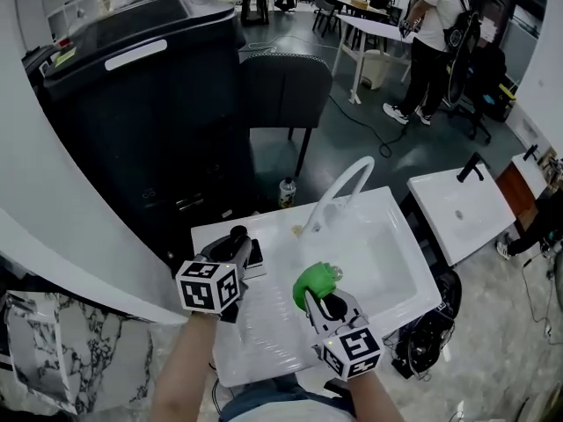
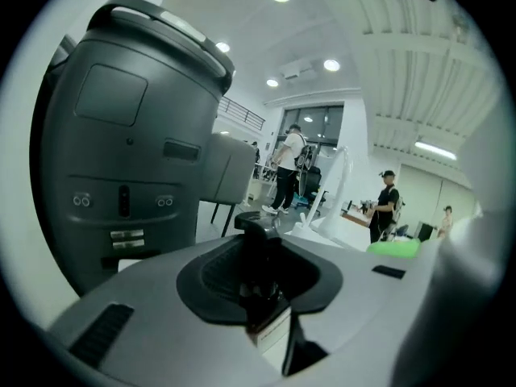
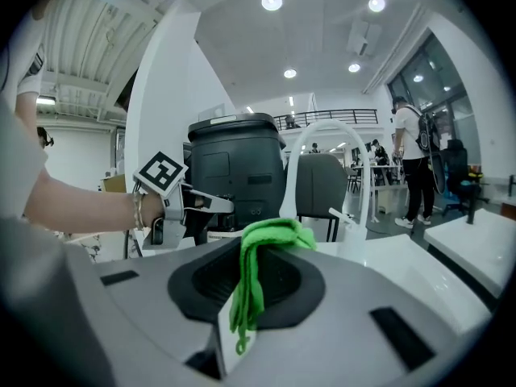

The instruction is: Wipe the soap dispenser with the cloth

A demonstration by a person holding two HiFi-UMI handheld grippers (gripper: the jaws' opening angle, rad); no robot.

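Clamped in left tool [image 2: 260, 285]: dark dispenser [image 2: 256, 226], pump head poking out past the tips, pale label low on the body. Jaws part closed, pressing both sides of the bottle. In head view, seen held over the white counter [image 1: 264, 341] just left of the sink [image 1: 387, 271] basin, near the sink's far left corner; contact with the counter not clear from here.

Pinched in right tool [image 3: 250, 289]: green cloth [image 3: 258, 252], bunched on top, loose ends hanging down between the jaws. Jaws closed tight on the fabric. In head view, cloth [image 1: 315, 280] over the sink's left edge, right of the dispenser [image 1: 239, 236] and apart from it, not touching. Right tool [image 1: 327, 304] at the sink's near side, left tool [image 1: 237, 251] left of the sink.

Arching over the sink from its far rim: white faucet [image 1: 347, 183]. Beyond the sink's far edge, on the floor: small bottle [image 1: 286, 192]. Further back from the sink: dark chair [image 1: 286, 90], with a big black unit [image 1: 141, 104] to its left. Right of the sink, well apart: second white sink [image 1: 462, 209] with a black tap. Far beyond the sink, upper right: person [image 1: 435, 33] standing by tables.
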